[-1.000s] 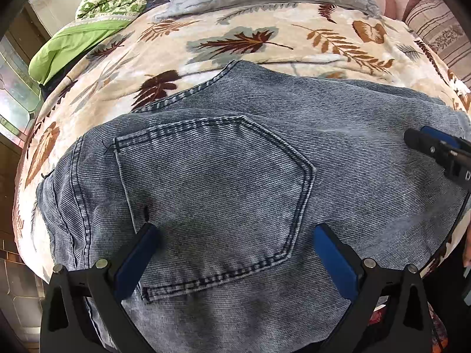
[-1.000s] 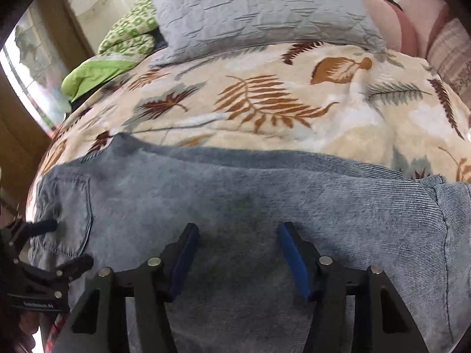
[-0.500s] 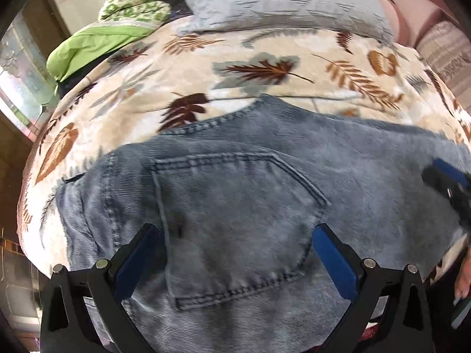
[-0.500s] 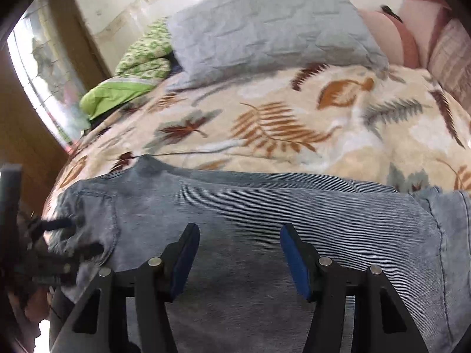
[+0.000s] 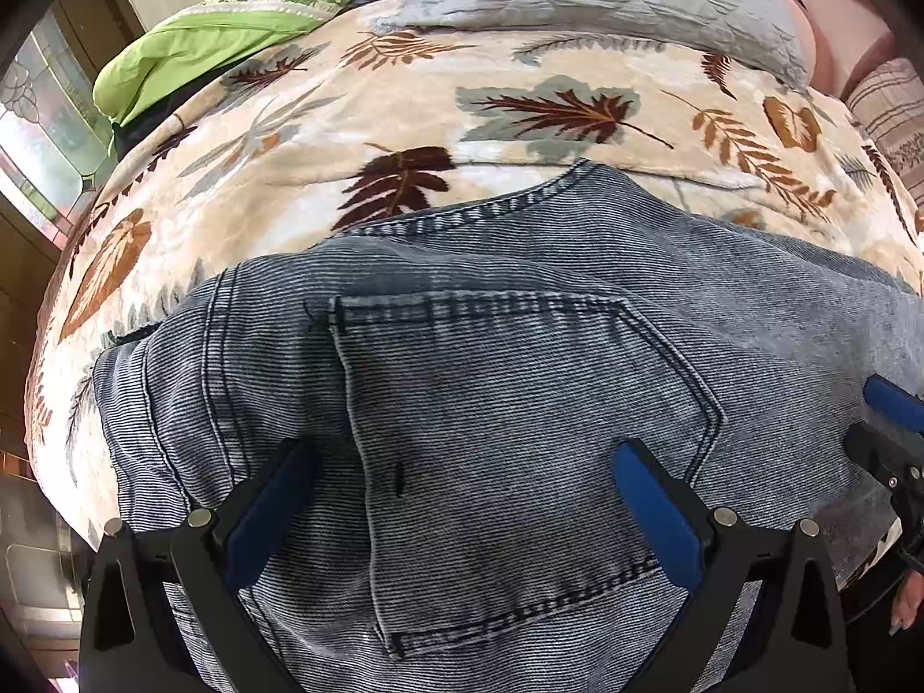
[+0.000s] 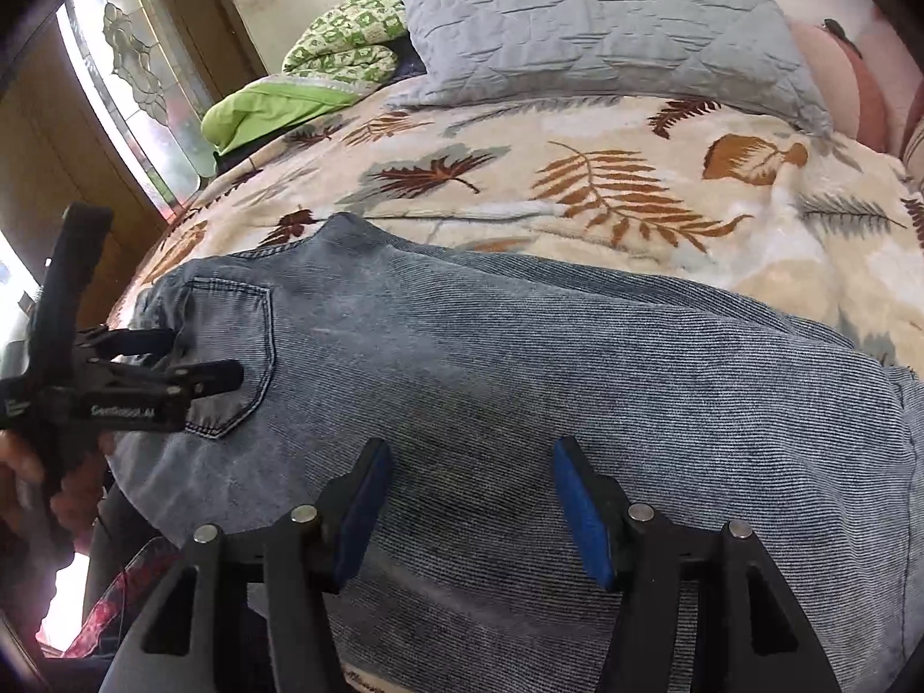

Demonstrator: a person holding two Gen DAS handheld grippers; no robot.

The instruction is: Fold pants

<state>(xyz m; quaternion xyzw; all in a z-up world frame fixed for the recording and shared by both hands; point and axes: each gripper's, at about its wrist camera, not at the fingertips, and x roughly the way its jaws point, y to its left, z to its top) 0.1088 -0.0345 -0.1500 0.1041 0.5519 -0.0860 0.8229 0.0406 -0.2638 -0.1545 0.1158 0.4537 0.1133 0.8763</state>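
Fingers of the left gripper were spread wide, grasping nothing, positioned over the back pocket of the pants. Fingers of the right gripper were likewise released and held nothing, poised above the leg section of the pants. Whether the blue pads touched the denim could not be determined.

The pants, blue-grey washed denim, lay flat across the near edge of the bed, waistband toward the left side, legs running to the right.

The bed carried a cream blanket printed with brown, orange and grey leaves. At its head lay a grey quilted pillow, with a pink cushion at its right and a striped cushion beyond. A green-and-white patterned quilt and a lime-green sheet were bunched at the far left corner.

Left of the bed stood wooden framing and a patterned glass pane. In the right wrist view, the left gripper overlapped the pocket area, a hand gripping its handle.
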